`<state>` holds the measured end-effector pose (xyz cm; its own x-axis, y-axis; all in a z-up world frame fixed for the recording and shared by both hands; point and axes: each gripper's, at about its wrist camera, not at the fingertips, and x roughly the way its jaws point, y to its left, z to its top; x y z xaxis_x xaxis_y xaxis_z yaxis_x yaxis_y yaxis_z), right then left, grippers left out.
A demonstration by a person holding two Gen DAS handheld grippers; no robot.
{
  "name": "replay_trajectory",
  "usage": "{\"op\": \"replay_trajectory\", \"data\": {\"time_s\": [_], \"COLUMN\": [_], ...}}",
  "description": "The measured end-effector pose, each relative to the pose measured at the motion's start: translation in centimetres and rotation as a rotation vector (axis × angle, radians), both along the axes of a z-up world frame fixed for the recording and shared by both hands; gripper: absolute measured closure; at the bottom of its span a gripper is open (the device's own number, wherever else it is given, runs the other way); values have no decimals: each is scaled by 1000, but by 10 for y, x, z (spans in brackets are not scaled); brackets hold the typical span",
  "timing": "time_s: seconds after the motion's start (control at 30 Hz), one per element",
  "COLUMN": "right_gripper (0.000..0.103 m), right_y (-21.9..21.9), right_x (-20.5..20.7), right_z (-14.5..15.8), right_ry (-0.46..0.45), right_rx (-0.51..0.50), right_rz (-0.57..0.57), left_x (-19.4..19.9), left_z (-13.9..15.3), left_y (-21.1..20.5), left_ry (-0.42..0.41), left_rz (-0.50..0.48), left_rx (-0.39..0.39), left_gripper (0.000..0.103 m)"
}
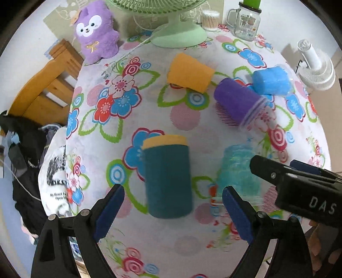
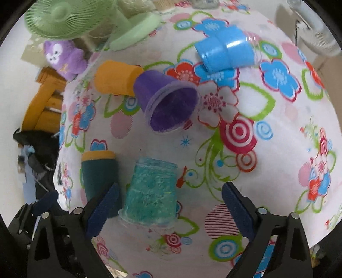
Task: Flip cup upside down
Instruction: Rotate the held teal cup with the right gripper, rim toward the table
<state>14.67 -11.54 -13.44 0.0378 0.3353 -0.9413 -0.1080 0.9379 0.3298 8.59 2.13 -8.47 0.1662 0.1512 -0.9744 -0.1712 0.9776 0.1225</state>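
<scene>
A dark teal cup with a yellow band (image 1: pixel 167 175) stands on the flowered tablecloth between my open left gripper's (image 1: pixel 173 210) fingers, untouched; it also shows in the right wrist view (image 2: pixel 99 177). A turquoise cup (image 2: pixel 150 192) stands upside down, rim on the cloth, between my open right gripper's (image 2: pixel 168 208) fingers, close to the left one; it shows in the left view (image 1: pixel 239 173) too. A purple cup (image 2: pixel 168 102), an orange cup (image 2: pixel 115 78) and a blue cup (image 2: pixel 226 50) lie on their sides farther back.
A green fan (image 1: pixel 177 32), a purple plush toy (image 1: pixel 97 32), a glass jar mug (image 1: pixel 245 21) and a cotton swab box (image 1: pixel 210 19) stand at the table's far edge. A wooden chair (image 1: pixel 42 85) and dark clothes (image 1: pixel 23 171) are off the left edge. A white fan (image 1: pixel 316 68) is at right.
</scene>
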Motion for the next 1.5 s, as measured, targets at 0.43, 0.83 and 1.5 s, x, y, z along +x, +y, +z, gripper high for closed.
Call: {"op": "replay_trajectory", "data": {"time_s": [0.43,0.83,1.5], "right_gripper": [24,45,45], "right_y": [23,40,-2], "right_x": [12,8,-5], "right_z": [-35,-43,51], "right_ry": [70,91,-319], "right_rx": [-74,-138,-61], "right_rz": [-119,-27,217], "left_x": [27,33,7], "left_z": [-26,-41,0], "left_y": [28,28,2], "left_ry": [47,74,-20], "left_rz": [-114,-166,54], "left_rx": [-73,-97,-125], "left_gripper": [9,9,9]}}
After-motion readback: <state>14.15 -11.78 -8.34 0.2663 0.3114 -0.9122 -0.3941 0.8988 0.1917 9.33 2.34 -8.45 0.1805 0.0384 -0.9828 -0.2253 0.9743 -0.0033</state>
